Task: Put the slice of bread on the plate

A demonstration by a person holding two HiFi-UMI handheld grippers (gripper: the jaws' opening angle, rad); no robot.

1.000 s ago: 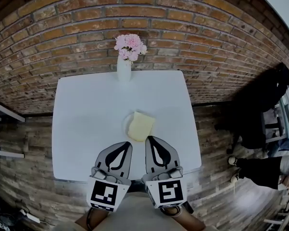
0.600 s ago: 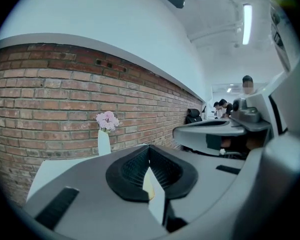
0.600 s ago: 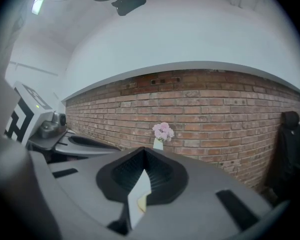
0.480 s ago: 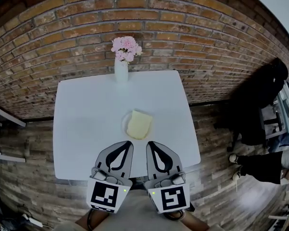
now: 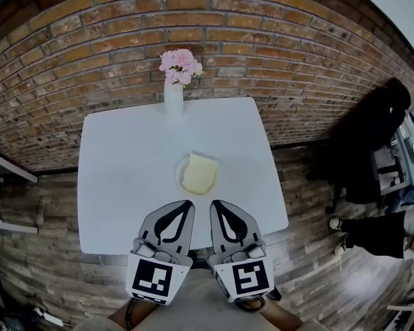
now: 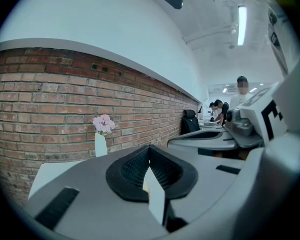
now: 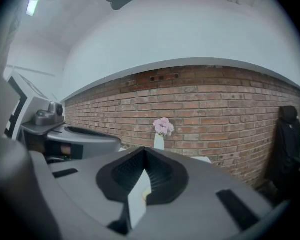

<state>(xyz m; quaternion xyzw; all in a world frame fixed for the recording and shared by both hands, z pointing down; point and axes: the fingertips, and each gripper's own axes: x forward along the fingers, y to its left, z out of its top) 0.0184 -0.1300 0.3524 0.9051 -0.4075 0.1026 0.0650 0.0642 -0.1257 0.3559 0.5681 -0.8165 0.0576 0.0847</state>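
Head view | slice of bread (image 5: 200,174): pale yellow, flat on plate (image 5: 179,172)

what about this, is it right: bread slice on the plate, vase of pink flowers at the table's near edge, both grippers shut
Wrong on the vase: the head view shows it standing at the far edge of the table, by the brick wall. The rest holds: bread slice on the plate, left gripper and right gripper both shut.
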